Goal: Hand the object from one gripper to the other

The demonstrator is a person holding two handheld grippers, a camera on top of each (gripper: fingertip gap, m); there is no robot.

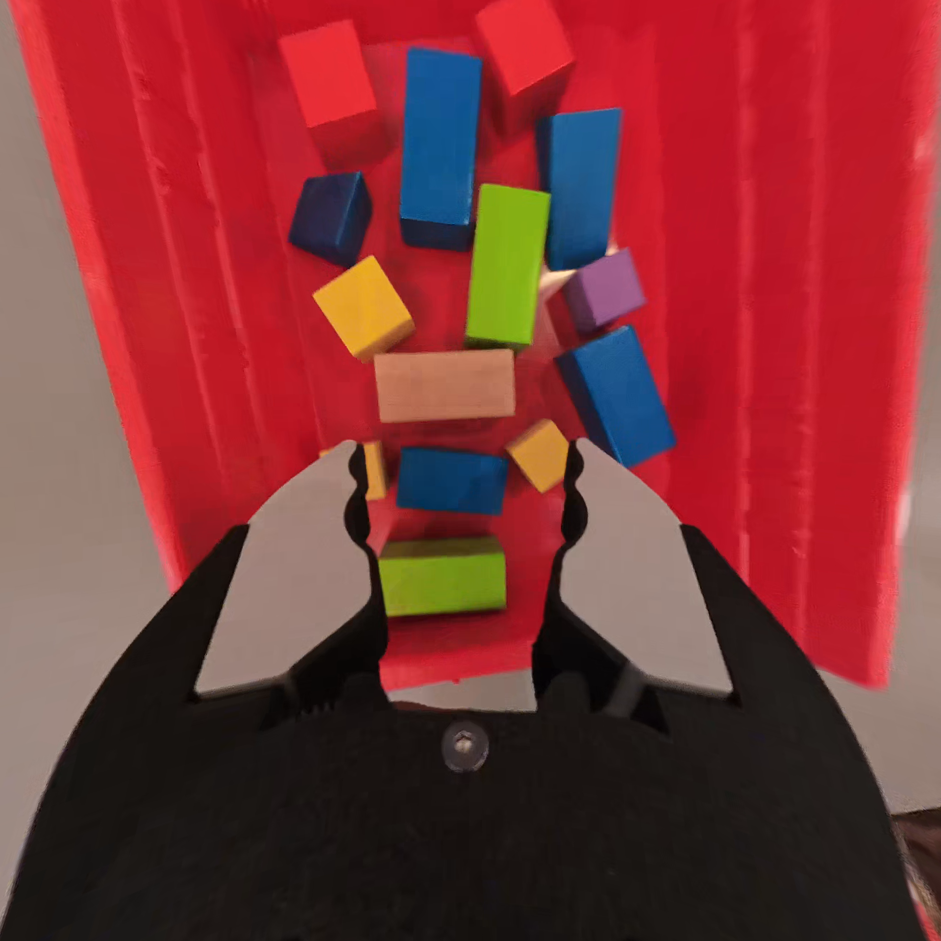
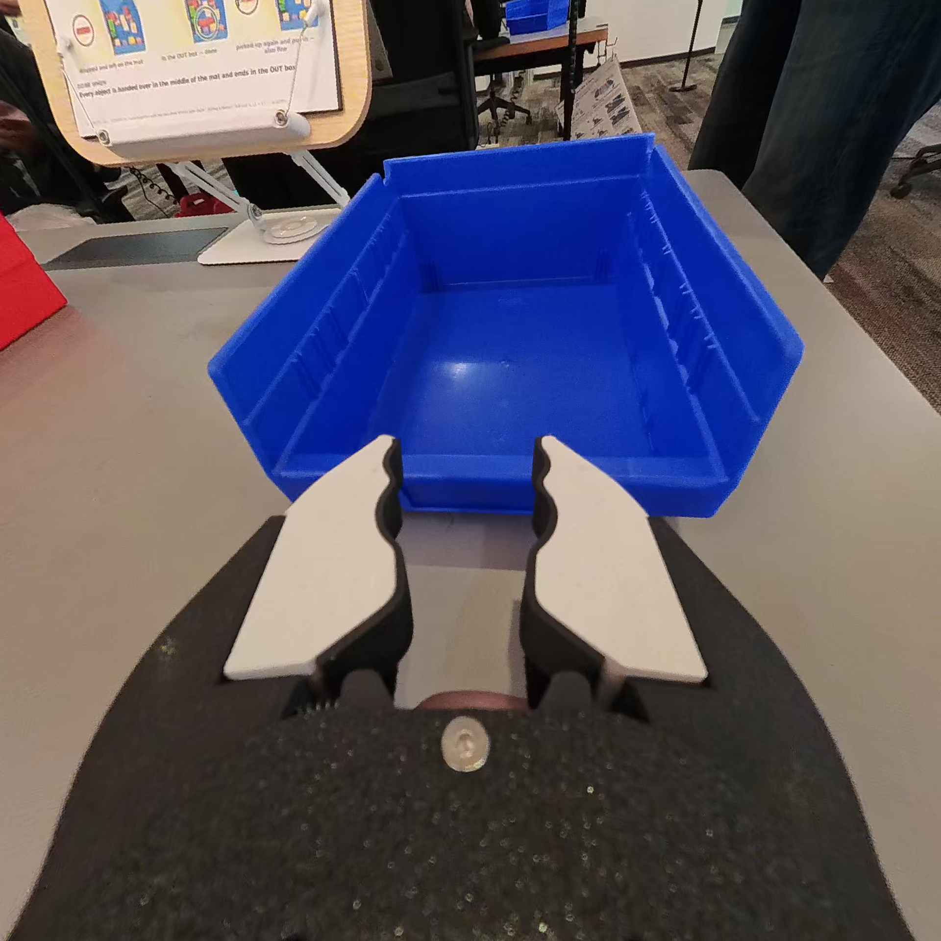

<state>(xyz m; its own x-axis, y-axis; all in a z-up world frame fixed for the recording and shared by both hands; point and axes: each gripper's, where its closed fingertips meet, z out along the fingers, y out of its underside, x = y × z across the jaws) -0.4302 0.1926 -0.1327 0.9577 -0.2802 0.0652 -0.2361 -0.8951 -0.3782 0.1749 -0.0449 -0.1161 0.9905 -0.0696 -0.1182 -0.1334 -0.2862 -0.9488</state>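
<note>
Left gripper (image 1: 464,448) spread, empty, over red bin (image 1: 764,305) crowded with blocks; right gripper (image 2: 464,443) spread before blue bin (image 2: 753,356).

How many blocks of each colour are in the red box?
red blocks: 2
blue blocks: 5
green blocks: 2
yellow blocks: 3
purple blocks: 1
plain wood blocks: 2, one mostly hidden
Total: 15

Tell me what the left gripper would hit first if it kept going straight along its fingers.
Probably the blue block lying between the open fingertips of the left gripper, inside the red bin. The green block sits nearer the camera and might be met first; depth is unclear.
</note>
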